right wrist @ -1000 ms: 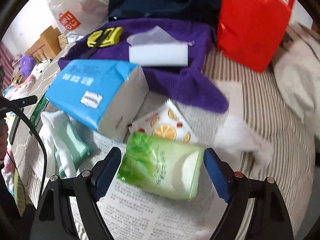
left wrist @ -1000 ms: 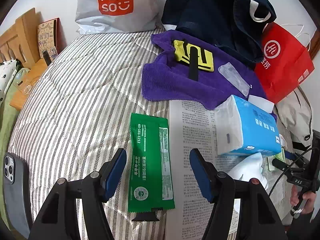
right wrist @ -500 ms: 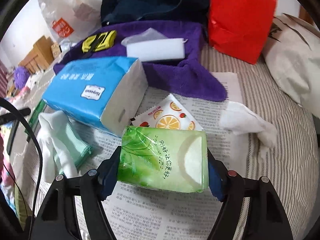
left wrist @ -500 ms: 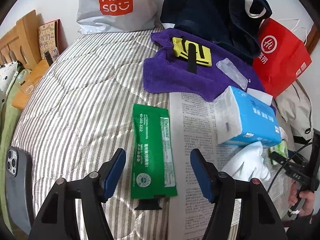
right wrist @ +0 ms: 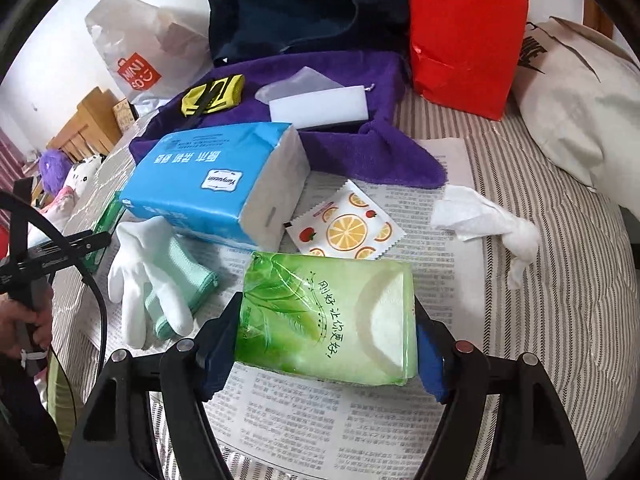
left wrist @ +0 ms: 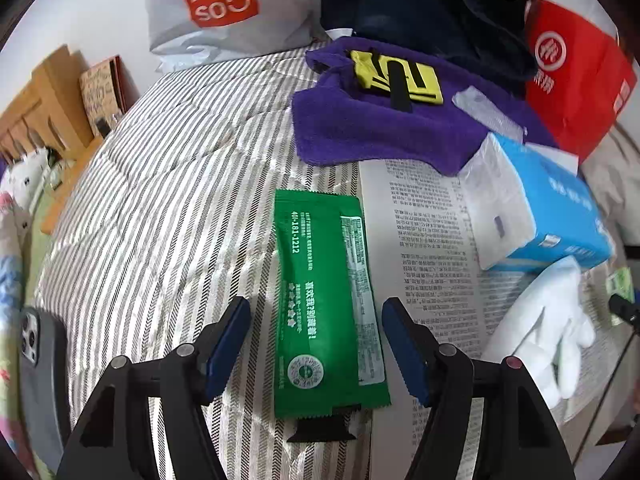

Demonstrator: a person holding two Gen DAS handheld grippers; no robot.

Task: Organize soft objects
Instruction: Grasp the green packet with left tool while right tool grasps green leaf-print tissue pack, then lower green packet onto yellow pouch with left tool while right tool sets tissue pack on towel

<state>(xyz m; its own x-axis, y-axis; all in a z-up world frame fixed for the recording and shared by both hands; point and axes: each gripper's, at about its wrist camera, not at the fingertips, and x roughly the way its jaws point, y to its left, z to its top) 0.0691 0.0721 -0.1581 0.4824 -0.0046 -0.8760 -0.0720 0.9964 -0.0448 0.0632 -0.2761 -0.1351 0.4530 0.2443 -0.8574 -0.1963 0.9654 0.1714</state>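
A: Checking left wrist view. Left gripper (left wrist: 315,308) jaws apart, just been closing; green sachet (left wrist: 324,300) between them, pads clear of it. Lies flat on striped bedcover (left wrist: 160,200), beside newspaper (left wrist: 424,240). Near end partly hidden by black part at 6 o'clock. Phone (left wrist: 40,360) cut off at 9 o'clock edge.

B: Right wrist view. Right gripper (right wrist: 326,312) just been closing, pads pressed on both sides of green tissue pack (right wrist: 320,332), over newspaper. Lifted or resting: cannot tell. Fruit-print sachet (right wrist: 344,228) at 12 o'clock of pack, corner tucked behind blue tissue pack (right wrist: 208,184); seen only here. White glove (right wrist: 136,280) at 9 o'clock.
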